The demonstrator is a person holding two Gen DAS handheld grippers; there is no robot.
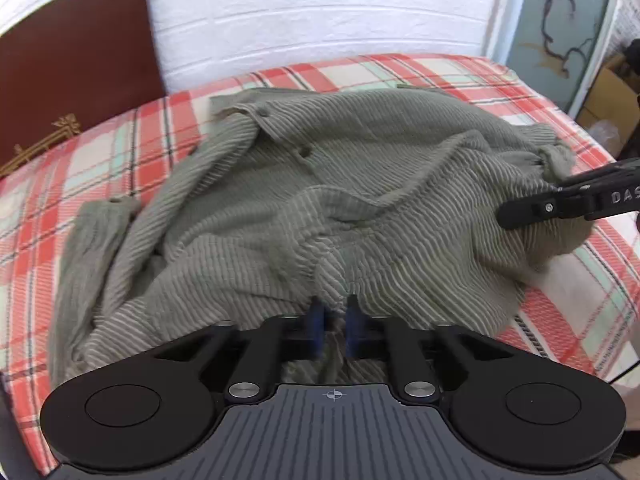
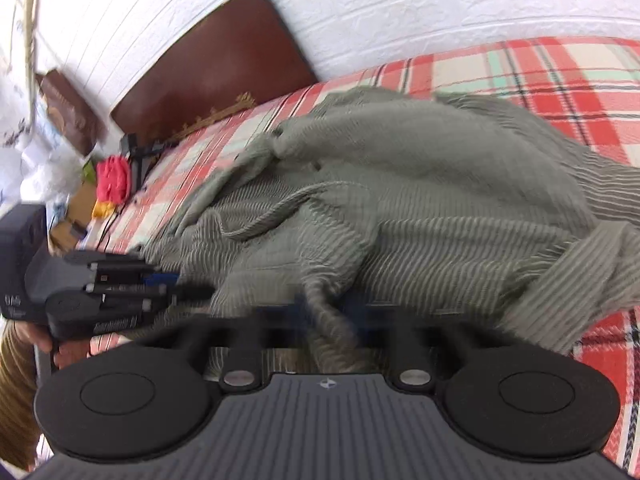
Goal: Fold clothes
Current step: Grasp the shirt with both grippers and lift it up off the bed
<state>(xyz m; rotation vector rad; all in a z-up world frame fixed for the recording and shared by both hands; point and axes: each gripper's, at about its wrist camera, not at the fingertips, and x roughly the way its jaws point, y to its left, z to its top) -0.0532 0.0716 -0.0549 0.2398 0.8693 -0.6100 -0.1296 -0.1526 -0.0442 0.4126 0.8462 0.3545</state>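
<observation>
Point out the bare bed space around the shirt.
Free plaid sheet lies between the shirt and the wall, and left of it toward the headboard. The near edge is crowded: left gripper and right gripper both pinch fabric.

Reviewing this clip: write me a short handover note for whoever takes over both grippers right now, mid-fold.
Left gripper: jaws shut, pinching a bunch of the grey-green ribbed shirt at its near edge.
Right gripper: jaws shut on another bunch of the same near edge; from the left wrist view it reaches into the shirt's right side.
Shirt: crumpled in a heap on the plaid bedspread, button placket up, one sleeve trailing to the left.
Done: both grips taken. No fold made yet.
Left: probably lift and spread the shirt flat, then fold sleeves and body.
</observation>
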